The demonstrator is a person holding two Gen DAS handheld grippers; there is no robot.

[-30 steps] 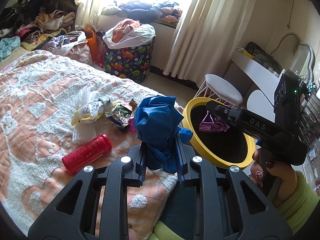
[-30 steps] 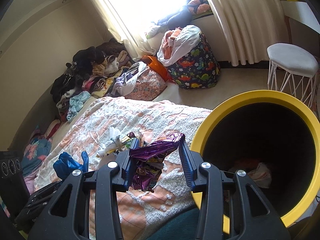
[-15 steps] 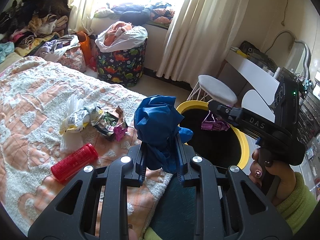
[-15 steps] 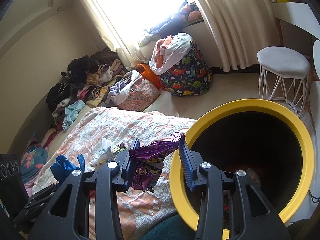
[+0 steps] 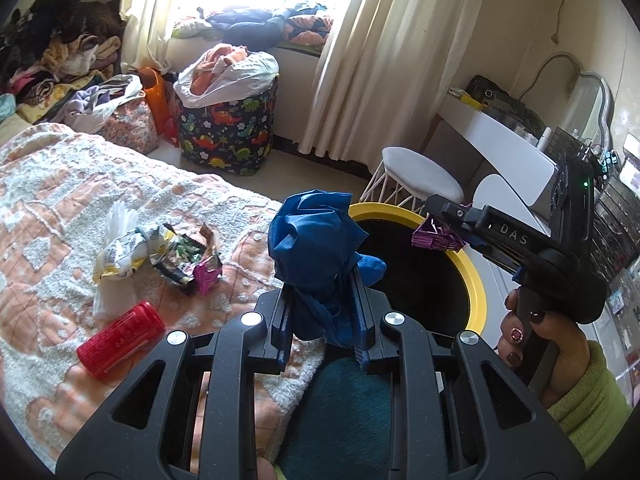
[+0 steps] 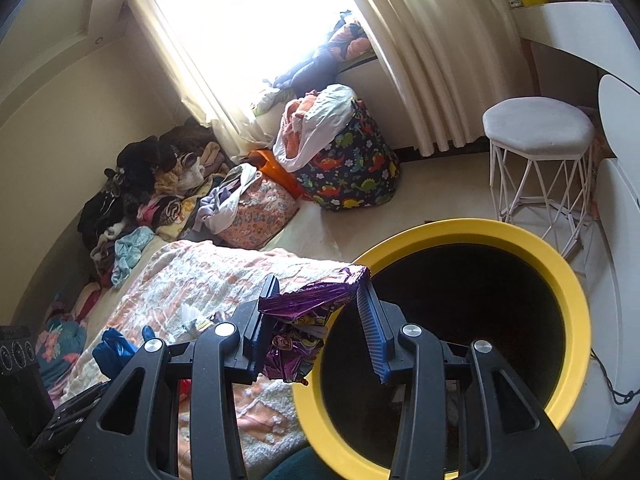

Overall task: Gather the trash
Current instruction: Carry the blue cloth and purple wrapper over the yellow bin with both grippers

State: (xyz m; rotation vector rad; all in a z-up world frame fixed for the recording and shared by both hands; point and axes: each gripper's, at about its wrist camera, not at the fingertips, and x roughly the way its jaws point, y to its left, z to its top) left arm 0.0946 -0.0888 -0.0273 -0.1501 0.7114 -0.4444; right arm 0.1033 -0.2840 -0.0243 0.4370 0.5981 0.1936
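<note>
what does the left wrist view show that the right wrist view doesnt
Only the left wrist view shows the red ribbed plastic bottle lying on the bed, the person's hand in a green sleeve, and the dark torn snack wrapper.

Only the right wrist view shows the floor-level pile of clothes along the wall and the inside face of the crumpled purple foil wrapper.

Both show the yellow-rimmed black bin, the crumpled blue plastic bag, the dinosaur-print fabric basket and the white wire-legged stool.

We look along each pair of tongs, tilted downward from close above the bed's (image 5: 60, 208) near corner. Both views face the window and share the yellow-rimmed bin (image 5: 474, 276) (image 6: 576, 304), dinosaur hamper (image 5: 228, 136) (image 6: 352, 172) and white stool (image 5: 416, 176) (image 6: 536, 124).
</note>
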